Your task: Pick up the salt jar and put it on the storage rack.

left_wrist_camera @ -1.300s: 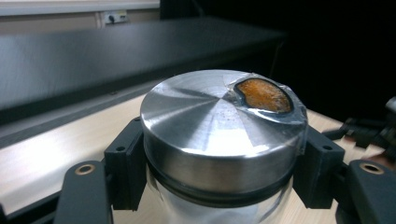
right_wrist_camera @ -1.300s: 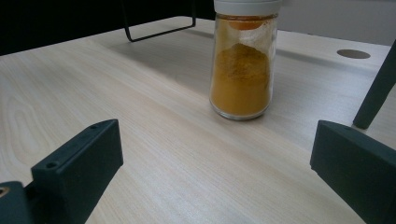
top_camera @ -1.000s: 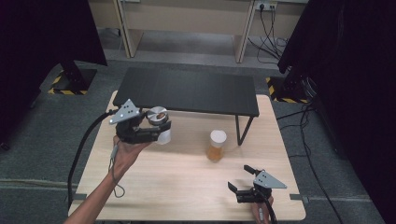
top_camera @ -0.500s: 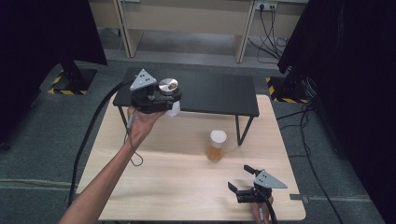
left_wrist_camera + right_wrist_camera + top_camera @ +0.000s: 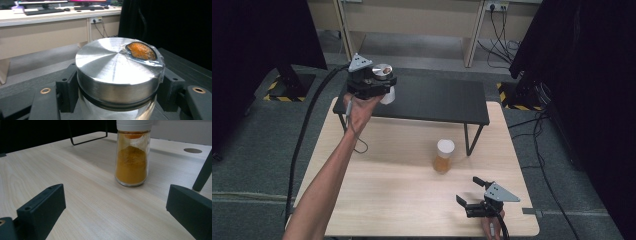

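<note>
My left gripper [image 5: 379, 86] is shut on a jar with a round silver metal lid [image 5: 117, 65], held over the left end of the black shelf [image 5: 437, 102]; an orange patch under clear film sits on the lid's edge. In the high view the jar [image 5: 384, 82] shows its lid and a pale body. A glass jar of orange powder with a white cap [image 5: 444, 156] stands on the wooden table [image 5: 387, 200] in front of the shelf. My right gripper [image 5: 472, 197] rests open near the table's front right edge, pointed at that jar [image 5: 132, 155], which stands well beyond its jaws.
The black shelf stands on thin metal legs [image 5: 468, 140] across the back of the table. The left gripper's cable [image 5: 307, 125] hangs off the table's left side. A desk with sockets [image 5: 494, 7] stands behind, and dark curtains flank both sides.
My left gripper has carried the metal-lidded jar up and away from the table's left middle to the shelf's left end. The right gripper and the powder jar have not moved.
</note>
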### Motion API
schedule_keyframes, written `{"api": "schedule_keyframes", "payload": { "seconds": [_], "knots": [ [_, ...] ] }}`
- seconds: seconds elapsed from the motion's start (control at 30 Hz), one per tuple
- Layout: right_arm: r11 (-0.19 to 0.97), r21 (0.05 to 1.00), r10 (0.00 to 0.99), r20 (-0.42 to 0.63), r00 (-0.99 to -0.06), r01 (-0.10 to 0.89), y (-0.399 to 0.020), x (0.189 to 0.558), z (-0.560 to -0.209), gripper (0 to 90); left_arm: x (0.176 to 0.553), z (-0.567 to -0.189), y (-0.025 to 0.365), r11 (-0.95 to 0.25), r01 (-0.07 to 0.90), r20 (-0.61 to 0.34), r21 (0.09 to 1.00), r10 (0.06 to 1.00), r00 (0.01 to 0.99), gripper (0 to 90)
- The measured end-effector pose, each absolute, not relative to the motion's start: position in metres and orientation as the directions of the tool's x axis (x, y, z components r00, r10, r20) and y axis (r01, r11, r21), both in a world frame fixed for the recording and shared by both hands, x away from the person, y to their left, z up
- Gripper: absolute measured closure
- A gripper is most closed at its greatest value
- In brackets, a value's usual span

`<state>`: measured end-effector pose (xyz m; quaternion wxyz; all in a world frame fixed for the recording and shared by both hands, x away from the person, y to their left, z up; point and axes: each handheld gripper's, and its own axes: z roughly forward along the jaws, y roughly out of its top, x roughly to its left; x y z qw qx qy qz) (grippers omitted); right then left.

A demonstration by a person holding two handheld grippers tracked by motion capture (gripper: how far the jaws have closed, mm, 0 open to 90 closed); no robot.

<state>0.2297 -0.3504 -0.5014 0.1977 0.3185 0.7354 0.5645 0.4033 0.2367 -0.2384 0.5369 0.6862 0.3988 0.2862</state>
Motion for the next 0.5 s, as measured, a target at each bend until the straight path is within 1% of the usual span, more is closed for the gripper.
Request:
{"api": "schedule_keyframes", "payload": {
  "seconds": [0.17,0.37,0.5],
  "knots": [
    [0.159,0.956,0.69,0.069,-0.721,0.245,-0.351,0.23,-0.501,2.3,0.409,-0.24,0.234,-0.11,0.264,-0.034,0.958,0.872,0.488,31.2],
    [0.157,0.957,0.689,0.071,-0.722,0.244,-0.351,0.23,-0.502,2.3,0.413,-0.248,0.233,-0.073,0.292,-0.068,0.954,0.893,0.445,31.2],
    [0.158,0.957,0.687,0.07,-0.723,0.243,-0.351,0.23,-0.502,2.3,0.414,-0.248,0.231,-0.101,0.301,-0.039,0.948,0.904,0.427,31.2]
  ]
}}
